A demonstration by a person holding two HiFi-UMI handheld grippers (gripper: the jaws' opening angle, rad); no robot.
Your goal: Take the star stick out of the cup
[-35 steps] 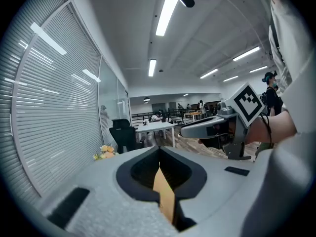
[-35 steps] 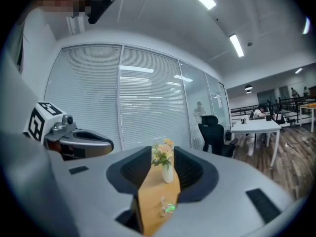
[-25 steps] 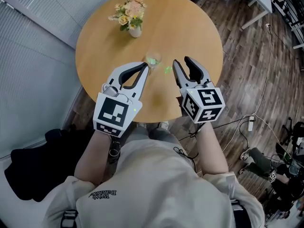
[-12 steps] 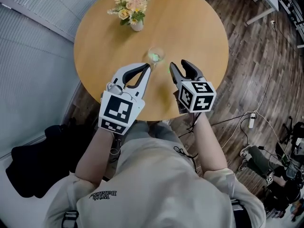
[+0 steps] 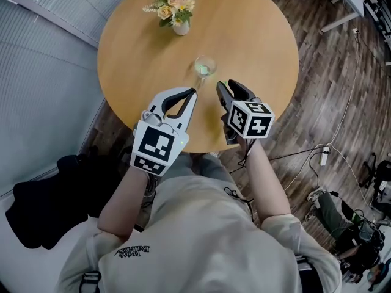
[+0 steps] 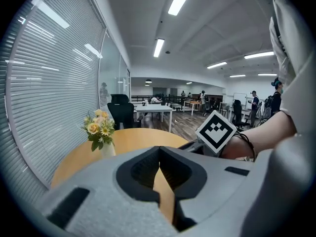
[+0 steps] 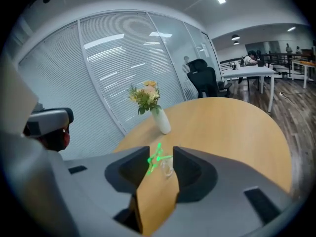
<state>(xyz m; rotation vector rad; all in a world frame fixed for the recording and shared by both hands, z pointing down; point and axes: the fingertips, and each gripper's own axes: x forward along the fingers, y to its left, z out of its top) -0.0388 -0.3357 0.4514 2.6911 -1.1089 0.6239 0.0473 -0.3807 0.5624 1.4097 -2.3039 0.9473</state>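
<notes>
A clear glass cup (image 5: 205,66) stands on the round wooden table (image 5: 263,35). The green star stick (image 5: 203,70) is inside it. In the right gripper view the star stick (image 7: 156,159) rises out of the cup (image 7: 168,169), seen through the gap between the jaws but well beyond them. My right gripper (image 5: 228,88) (image 7: 161,153) is just right of and nearer than the cup; its jaws are opening with nothing between the pads. Left of it, my left gripper (image 5: 192,93) (image 6: 159,150) is shut and empty, its tips touching.
A white vase of yellow and pink flowers (image 5: 177,8) (image 7: 154,107) (image 6: 101,135) stands at the table's far side. The table's near edge runs under both grippers. Beyond the table are wood flooring with cables (image 5: 330,145) and a blinds-covered glass wall (image 7: 113,63).
Both grippers have drawn back from the cup toward the table's near edge. The right gripper has turned and its jaws have spread wider. The cup now lies farther ahead of the fingertips.
</notes>
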